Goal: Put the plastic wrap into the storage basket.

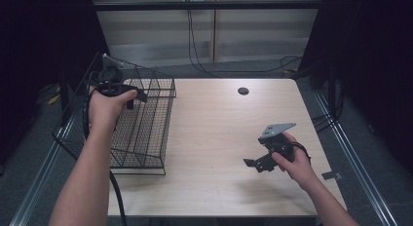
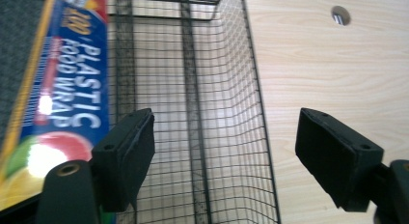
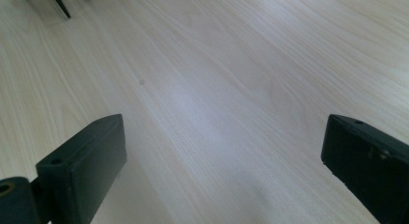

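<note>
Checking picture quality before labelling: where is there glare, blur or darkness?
Left gripper view: bright glare spots on the plastic food wrap box, its near end soft. Right gripper view: pale sheen on the table, far corner blurred. High view: table lit, surroundings nearly black.

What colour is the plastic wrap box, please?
Mostly blue with white lettering, clearest in the left gripper view: box.

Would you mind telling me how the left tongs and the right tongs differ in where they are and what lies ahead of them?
The left tongs are held up over the wire basket at the table's left edge; the right tongs sit low over bare wood near the table's right side. The left tongs look into the basket, with a plastic food wrap box beside one jaw; the right tongs face plain tabletop. Both stand open and hold nothing.
</note>
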`<action>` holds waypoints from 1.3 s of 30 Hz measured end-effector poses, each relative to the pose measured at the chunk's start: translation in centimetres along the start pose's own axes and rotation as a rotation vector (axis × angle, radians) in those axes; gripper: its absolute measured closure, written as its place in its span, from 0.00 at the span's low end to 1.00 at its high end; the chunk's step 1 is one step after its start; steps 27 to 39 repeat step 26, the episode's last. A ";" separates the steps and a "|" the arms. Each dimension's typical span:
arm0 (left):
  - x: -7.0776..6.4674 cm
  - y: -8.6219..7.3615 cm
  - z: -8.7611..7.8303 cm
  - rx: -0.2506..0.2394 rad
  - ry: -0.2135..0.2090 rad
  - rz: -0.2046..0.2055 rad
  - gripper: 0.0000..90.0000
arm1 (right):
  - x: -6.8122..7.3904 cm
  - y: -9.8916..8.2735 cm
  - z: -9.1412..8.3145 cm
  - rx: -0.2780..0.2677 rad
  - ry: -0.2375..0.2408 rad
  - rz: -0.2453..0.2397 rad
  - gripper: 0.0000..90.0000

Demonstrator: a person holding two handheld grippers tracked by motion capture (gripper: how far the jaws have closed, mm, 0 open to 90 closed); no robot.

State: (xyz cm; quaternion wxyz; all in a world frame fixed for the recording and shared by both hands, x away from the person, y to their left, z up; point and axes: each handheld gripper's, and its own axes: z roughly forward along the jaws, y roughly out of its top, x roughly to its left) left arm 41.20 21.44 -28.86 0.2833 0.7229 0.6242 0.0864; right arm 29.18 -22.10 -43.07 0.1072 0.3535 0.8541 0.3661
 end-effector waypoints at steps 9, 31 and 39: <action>-1.8 -1.0 1.0 0.006 -0.058 0.073 0.23 | 0.0 -0.1 0.1 0.001 -0.001 -0.001 0.02; -5.2 -3.4 3.2 0.017 -0.185 0.200 0.18 | -0.3 -0.3 0.2 0.005 -0.001 0.010 0.02; -5.2 -3.4 3.2 0.017 -0.185 0.200 0.18 | -0.3 -0.3 0.2 0.005 -0.001 0.010 0.02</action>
